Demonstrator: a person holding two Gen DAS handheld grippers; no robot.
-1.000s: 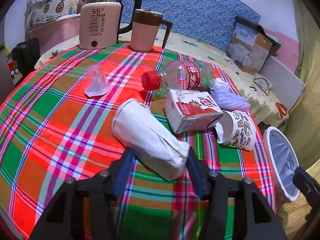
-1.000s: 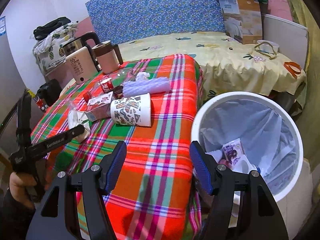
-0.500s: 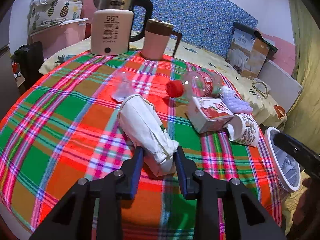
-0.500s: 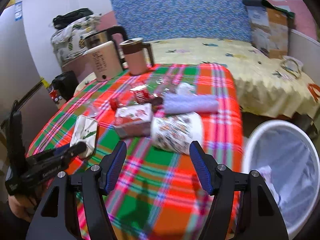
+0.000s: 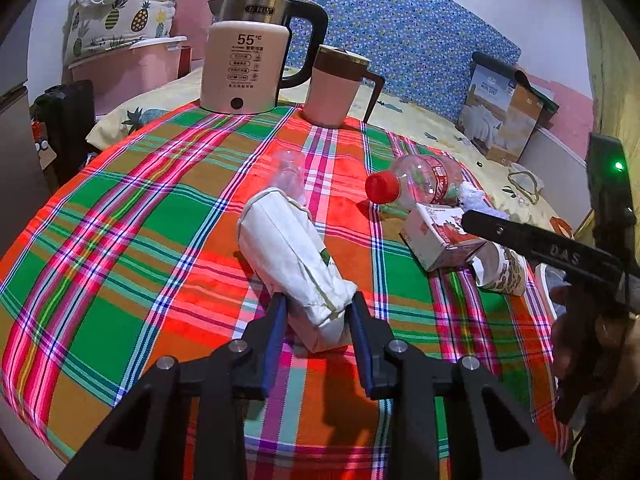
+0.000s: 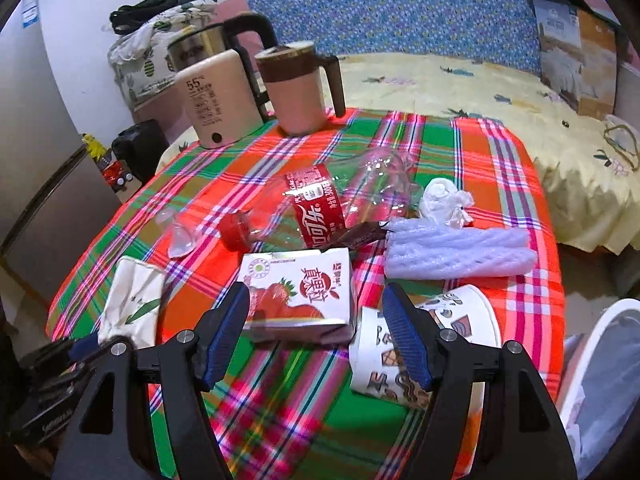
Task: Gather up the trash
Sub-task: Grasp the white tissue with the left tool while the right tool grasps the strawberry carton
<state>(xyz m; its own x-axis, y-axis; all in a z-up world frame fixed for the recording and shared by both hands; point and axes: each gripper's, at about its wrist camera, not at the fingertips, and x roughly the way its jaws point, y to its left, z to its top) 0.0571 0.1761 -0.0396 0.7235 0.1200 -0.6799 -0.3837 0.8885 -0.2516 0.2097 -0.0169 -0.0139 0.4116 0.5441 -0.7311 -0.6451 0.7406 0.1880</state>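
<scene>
My left gripper is shut on the near end of a white paper tissue pack, which lies on the plaid tablecloth. My right gripper hovers low over the table with its jaws opening. A strawberry milk carton lies between its fingertips, and the pads do not press on it. A patterned paper cup lies on its side just right of the carton. Behind them lie a crushed clear bottle with a red cap, a purple foam net, a crumpled white tissue and a small clear plastic cup.
A white bin with a liner stands off the table's right edge. A pink kettle and a pink lidded mug stand at the table's far side. A bed with a cardboard box lies beyond.
My left gripper closed onto the tissue pack and drew back a little with it. My right gripper swung left from above the bin to the carton on the table.
</scene>
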